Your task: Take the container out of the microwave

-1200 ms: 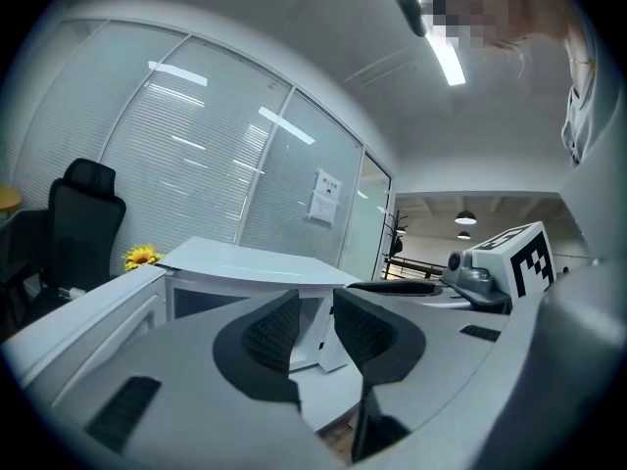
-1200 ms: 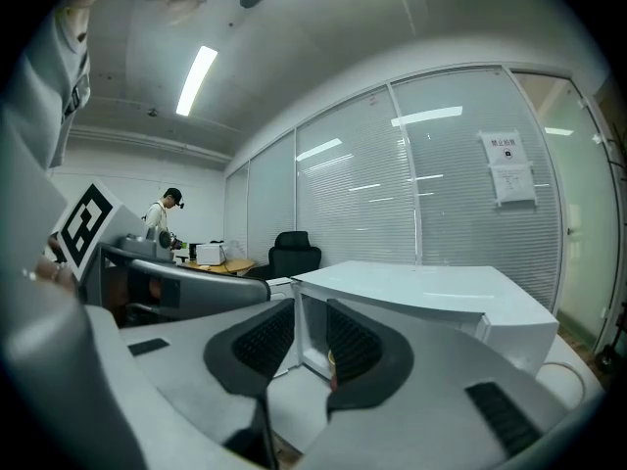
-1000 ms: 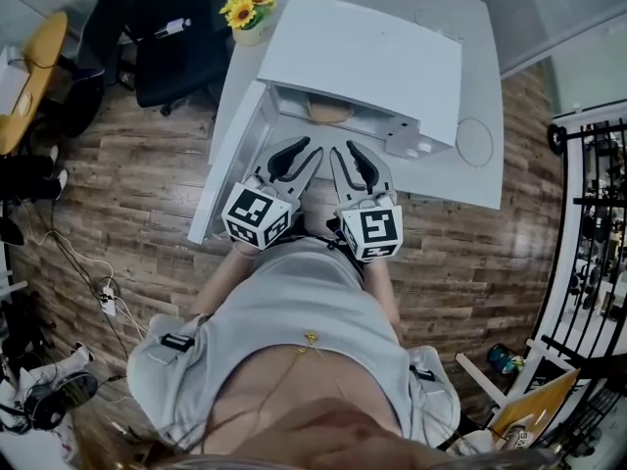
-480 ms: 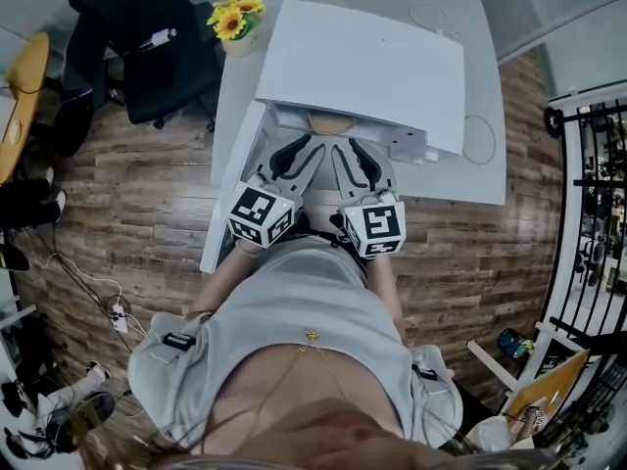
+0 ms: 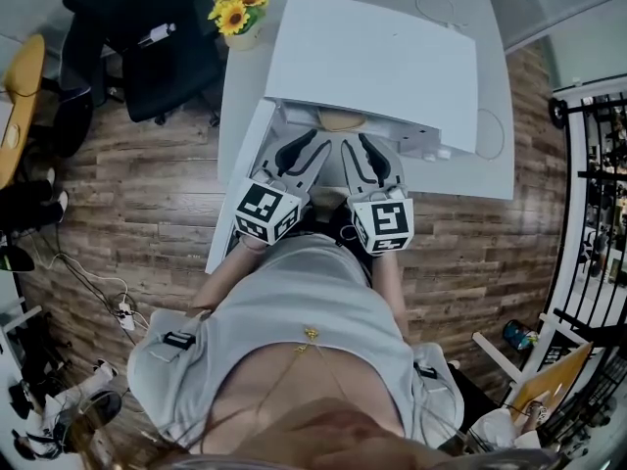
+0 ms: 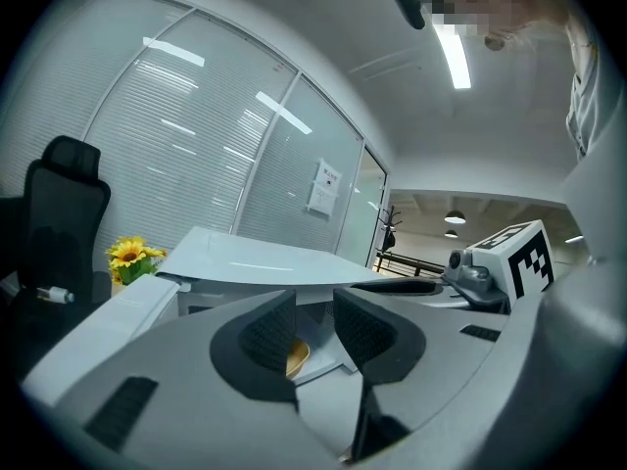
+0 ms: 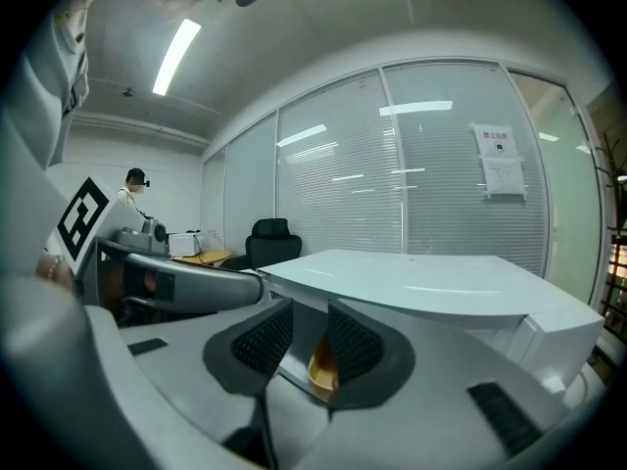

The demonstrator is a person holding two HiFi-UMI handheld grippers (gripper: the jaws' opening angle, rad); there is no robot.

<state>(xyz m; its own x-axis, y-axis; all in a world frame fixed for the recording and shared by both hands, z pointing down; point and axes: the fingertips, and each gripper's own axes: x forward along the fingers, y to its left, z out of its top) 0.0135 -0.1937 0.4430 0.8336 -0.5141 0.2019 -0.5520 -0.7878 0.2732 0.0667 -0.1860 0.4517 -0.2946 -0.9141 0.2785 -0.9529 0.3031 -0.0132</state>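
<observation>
On desk (image 5: 490,172), aimed left gripper (image 5: 302,147) and right gripper (image 5: 361,149), jaws parted and empty, at container (image 5: 340,119) inside open microwave (image 5: 372,62).

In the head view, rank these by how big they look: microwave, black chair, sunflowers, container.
1. Microwave
2. Black chair
3. Sunflowers
4. Container: only its edge shows inside the microwave, so its place against the sunflowers is unsure.

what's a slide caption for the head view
Both open, left claw and right claw aim at the tan round container inside the white microwave.
</observation>
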